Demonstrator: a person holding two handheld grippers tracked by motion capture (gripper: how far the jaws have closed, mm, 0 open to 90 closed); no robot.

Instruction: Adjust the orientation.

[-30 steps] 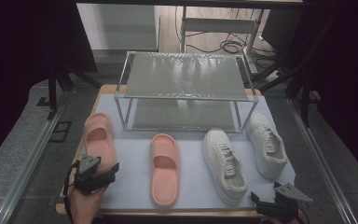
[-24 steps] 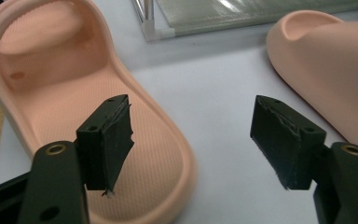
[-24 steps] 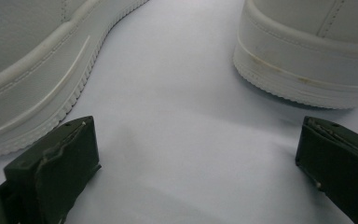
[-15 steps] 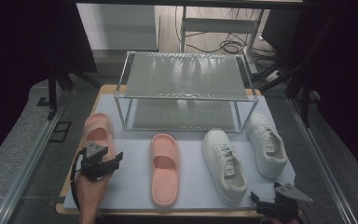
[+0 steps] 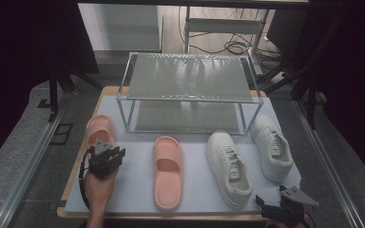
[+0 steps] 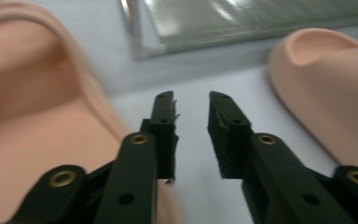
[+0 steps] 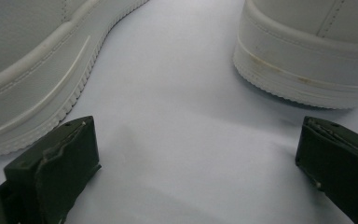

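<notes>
Pink ribbed slide sandal lies flat at the table's left edge; left hand-held gripper over its heel, jaws just closing to a narrow gap, gripping nothing

Right gripper hovers wide open over the pale mat, one white sneaker left, another right.

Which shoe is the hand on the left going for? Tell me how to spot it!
Find the metal shelf rack at the back of the table. Off its front left corner lies a pink slipper, with the left hand-held gripper over its heel end. The other pink slipper lies alone mid-table, and the remaining two shoes are white.
</notes>
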